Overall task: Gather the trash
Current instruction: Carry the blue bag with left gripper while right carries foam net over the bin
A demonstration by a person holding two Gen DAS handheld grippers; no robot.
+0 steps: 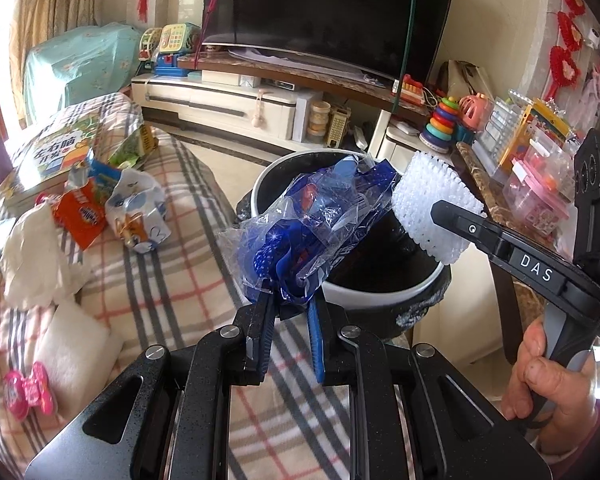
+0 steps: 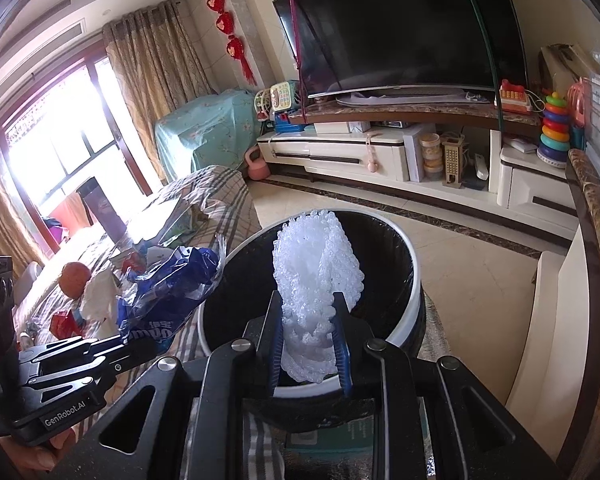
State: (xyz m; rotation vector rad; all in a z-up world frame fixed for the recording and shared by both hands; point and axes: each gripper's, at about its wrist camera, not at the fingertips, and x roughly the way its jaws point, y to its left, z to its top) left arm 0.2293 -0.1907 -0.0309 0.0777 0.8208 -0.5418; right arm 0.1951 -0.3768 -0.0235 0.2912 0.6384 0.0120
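L tool (image 1: 288,312): clenched on blue/clear plastic wrapper (image 1: 312,216); pads pinch its lower end, rest of it sticks up and fwd, crumpled.
Wrapper pos: held in air at the near-left rim of the trash bin (image 1: 380,300), far end reaching over the bin mouth; in R wrist view it sits just left of the bin rim.
R tool (image 2: 308,340): clenched on white foam net sleeve (image 2: 316,272); blue pads squeeze its lower part from both sides, top flares out above them.
Sleeve pos: held in air over the bin opening, dark liner behind it; in L wrist view it's at the bin's right side, just beside the wrapper's far end, can't tell if touching.
Bin: round, white outer wall, black bag liner folded over rim; stands on the floor between plaid-covered surface (image 1: 172,264) and a marble-top cabinet at right.
Trash still out: orange snack packet (image 1: 80,216), white/blue crumpled bag (image 1: 140,208), white tissue wad (image 1: 36,260), all lying on the plaid cover left of the bin, well apart from both tools.
Other on cover: pink bow-shaped item (image 1: 30,394), kids' book (image 1: 56,152).
Hand (image 1: 548,380): grips R tool's handle, lower right of L wrist view.
Bkgd: TV (image 2: 404,28) on low stand, stacking-ring toy (image 2: 555,128).
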